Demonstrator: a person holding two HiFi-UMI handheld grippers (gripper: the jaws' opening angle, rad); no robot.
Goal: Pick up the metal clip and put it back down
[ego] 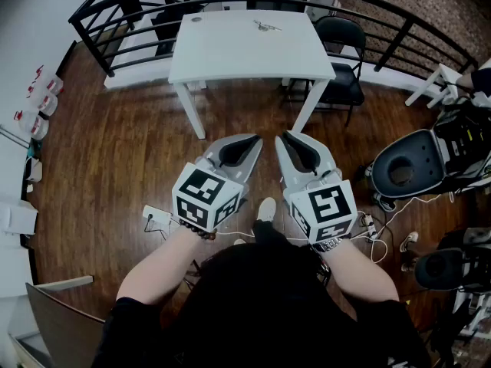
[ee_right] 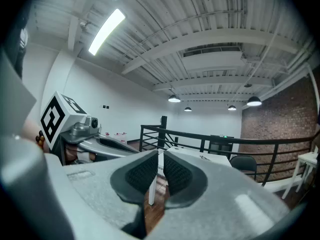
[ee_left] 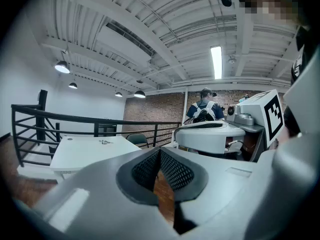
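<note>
Holding nothing in closed left hand-held gripper (ee_left: 159, 154) or barely-ajar right hand-held gripper (ee_right: 160, 156). Could shove clip (ego: 266, 26) across desk (ego: 230, 52) unless opened wider on approach.

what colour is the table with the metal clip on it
White, with white legs; the table shows best in the head view.

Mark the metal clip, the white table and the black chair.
metal clip (ego: 267, 26): head view, the clip's middle.
white table (ego: 245, 52): head view, bare part of the tabletop.
black chair (ego: 343, 83): head view, the seat.
</note>
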